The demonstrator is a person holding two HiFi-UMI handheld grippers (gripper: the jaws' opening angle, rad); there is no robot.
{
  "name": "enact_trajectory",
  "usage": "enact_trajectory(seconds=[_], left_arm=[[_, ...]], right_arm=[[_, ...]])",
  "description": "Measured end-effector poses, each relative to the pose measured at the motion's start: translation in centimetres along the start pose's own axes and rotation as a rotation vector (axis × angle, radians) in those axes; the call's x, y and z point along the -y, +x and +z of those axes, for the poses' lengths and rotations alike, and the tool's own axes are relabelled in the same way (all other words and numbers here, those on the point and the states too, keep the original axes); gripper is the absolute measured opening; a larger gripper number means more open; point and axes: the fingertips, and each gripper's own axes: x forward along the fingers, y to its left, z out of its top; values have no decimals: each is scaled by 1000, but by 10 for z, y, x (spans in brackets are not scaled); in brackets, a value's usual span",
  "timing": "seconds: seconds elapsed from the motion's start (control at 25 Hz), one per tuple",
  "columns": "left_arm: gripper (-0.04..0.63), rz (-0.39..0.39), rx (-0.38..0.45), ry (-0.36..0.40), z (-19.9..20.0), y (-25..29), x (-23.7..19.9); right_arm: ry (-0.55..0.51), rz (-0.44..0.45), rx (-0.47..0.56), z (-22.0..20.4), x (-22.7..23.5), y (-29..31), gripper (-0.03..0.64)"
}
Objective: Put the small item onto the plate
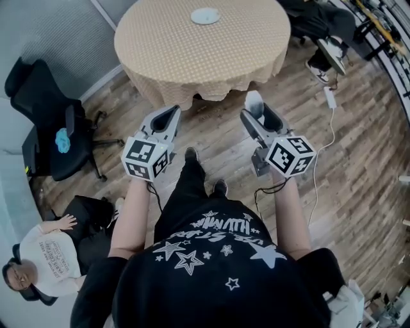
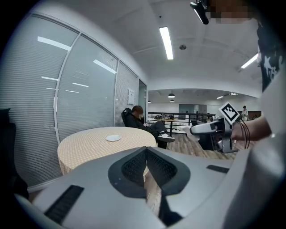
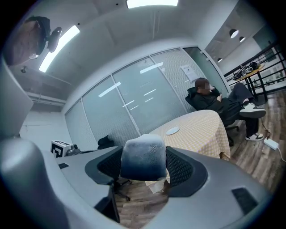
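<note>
Right gripper (image 3: 144, 169) clamps the small item (image 3: 143, 154), a pale, frosty-looking block with rounded top corners, held above the wood floor. Left gripper (image 2: 146, 156) has its jaws pressed together on nothing. Well ahead, a white plate (image 1: 205, 15) sits on the round table (image 1: 160, 51).

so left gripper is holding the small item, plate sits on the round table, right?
No, the right gripper holds the small item, clear in the right gripper view; the left gripper is shut on nothing. The plate does sit on the round table.
</note>
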Motion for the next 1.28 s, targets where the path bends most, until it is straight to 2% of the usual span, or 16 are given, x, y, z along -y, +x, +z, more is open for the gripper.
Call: enact_trajectory(seconds=[0.32, 0.72, 0.92, 1.12, 1.28], left_arm=[[8, -53, 21, -4, 12, 56, -38], [8, -118, 22, -18, 36, 153, -122], [8, -145, 22, -28, 44, 183, -167], [8, -162, 8, -29, 43, 201, -207], [8, -171, -7, -36, 38, 223, -233]], right_arm=[[-12, -34, -9, 17, 23, 43, 298], [-6, -99, -1, 65, 70, 140, 298], [-14, -117, -5, 82, 78, 191, 298], [0, -143, -47, 80, 85, 234, 298], [21, -169, -43, 87, 101, 264, 298]])
